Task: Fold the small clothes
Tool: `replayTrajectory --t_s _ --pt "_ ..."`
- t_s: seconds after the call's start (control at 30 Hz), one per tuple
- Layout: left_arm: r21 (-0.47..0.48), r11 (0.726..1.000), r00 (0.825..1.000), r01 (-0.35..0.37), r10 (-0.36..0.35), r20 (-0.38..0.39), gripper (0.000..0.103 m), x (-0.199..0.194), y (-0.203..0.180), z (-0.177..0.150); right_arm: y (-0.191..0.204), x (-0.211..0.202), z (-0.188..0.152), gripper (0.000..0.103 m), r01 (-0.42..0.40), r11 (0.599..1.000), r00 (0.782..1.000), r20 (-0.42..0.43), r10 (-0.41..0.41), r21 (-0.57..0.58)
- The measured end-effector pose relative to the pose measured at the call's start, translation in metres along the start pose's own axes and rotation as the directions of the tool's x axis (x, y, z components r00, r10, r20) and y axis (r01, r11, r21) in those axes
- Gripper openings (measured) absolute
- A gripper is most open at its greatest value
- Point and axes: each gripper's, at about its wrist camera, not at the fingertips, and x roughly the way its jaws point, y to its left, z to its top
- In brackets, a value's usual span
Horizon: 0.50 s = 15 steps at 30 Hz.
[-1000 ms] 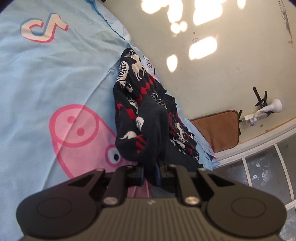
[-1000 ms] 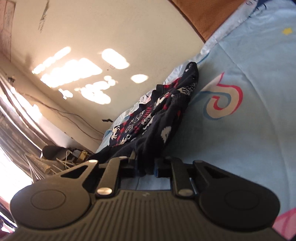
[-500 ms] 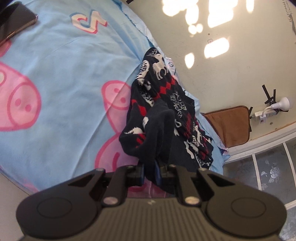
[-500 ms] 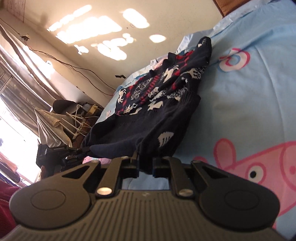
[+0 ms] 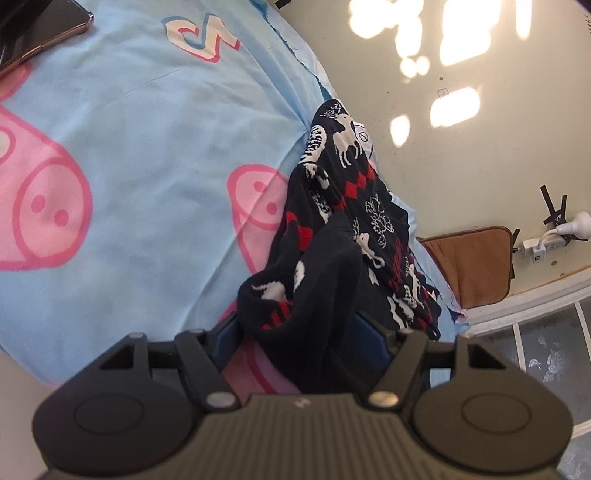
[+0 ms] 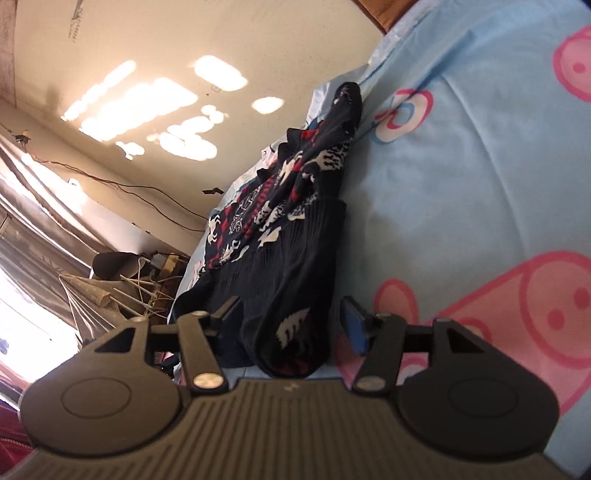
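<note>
A small dark navy knit sweater (image 5: 343,229) with white reindeer and red diamonds lies bunched along the edge of the light blue sheet (image 5: 147,147). My left gripper (image 5: 301,332) has its jaws opening, spread wide; a fold of the sweater's hem still lies loosely between them, and the blue pads (image 5: 369,338) stand off the cloth. In the right wrist view the same sweater (image 6: 280,236) stretches away from my right gripper (image 6: 290,317). Its jaws are also opening, with the other hem end lying slack between them.
The sheet (image 6: 480,166) carries pink pig prints and covers a bed. A phone (image 5: 40,33) lies at the far left corner. A brown cushion (image 5: 476,266) and a power strip (image 5: 543,247) sit by the cream wall. Clutter and curtains (image 6: 55,240) stand beyond the bed's edge.
Both grippers were shut on the sweater's hem in the earlier frames and now stand spread apart. The sweater has sunk lower onto the sheet as both hands drew it along the bed.
</note>
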Motion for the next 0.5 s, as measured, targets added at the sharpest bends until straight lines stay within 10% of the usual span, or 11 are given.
replayTrajectory --t_s 0.03,0.1,0.17,0.5 --pt "0.012 1.000 1.000 0.004 -0.004 -0.004 0.060 0.001 -0.002 -0.001 -0.001 0.006 -0.001 0.059 -0.003 1.000 1.000 -0.025 0.004 0.009" --pt "0.027 0.999 0.999 0.025 -0.024 -0.045 0.016 0.008 -0.003 -0.002 0.004 0.013 -0.005 0.052 -0.023 0.999 0.999 -0.049 0.022 -0.023" --pt "0.015 0.998 0.997 0.059 -0.058 -0.056 0.015 0.009 -0.002 -0.003 0.012 0.025 -0.008 0.021 -0.041 0.998 0.994 -0.100 0.035 -0.057" --pt "-0.036 0.962 0.962 0.271 -0.269 0.054 0.013 0.016 -0.036 0.057 0.036 0.028 0.063 0.011 -0.188 0.980 0.977 0.093 0.193 -0.062"
